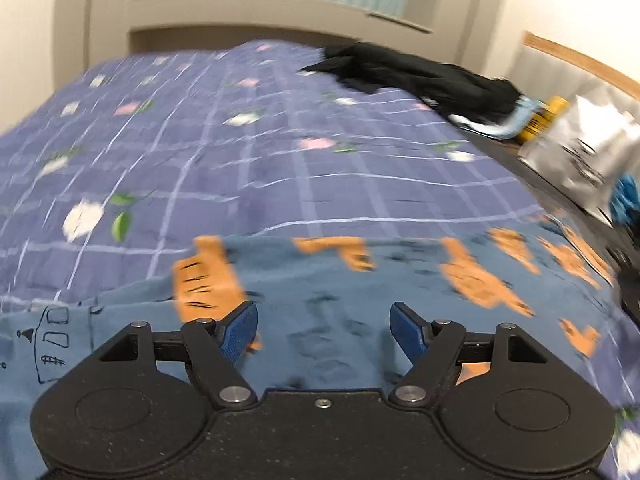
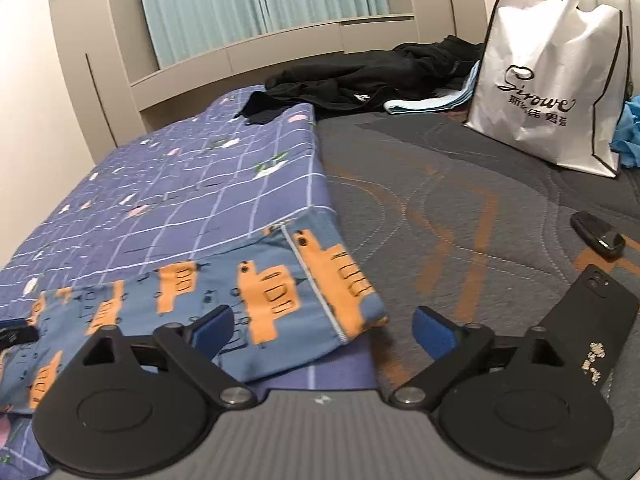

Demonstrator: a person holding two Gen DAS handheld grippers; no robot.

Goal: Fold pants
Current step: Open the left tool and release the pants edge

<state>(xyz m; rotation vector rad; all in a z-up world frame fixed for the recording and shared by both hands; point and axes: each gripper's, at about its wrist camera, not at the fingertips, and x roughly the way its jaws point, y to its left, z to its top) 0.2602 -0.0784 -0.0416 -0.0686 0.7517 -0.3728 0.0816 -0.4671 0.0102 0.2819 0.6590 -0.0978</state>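
The pants are blue with orange truck prints and lie flat on a purple checked quilt. In the right wrist view the pants lie across the quilt's near end, their right edge at the quilt's corner. My left gripper is open just above the pants and holds nothing. My right gripper is open over the pants' right edge and is empty. The tip of the left gripper shows at the left edge of the right wrist view.
The quilt lies on a grey mattress. A black phone and a black key fob lie at right. A white shopping bag and a heap of black clothes are at the back.
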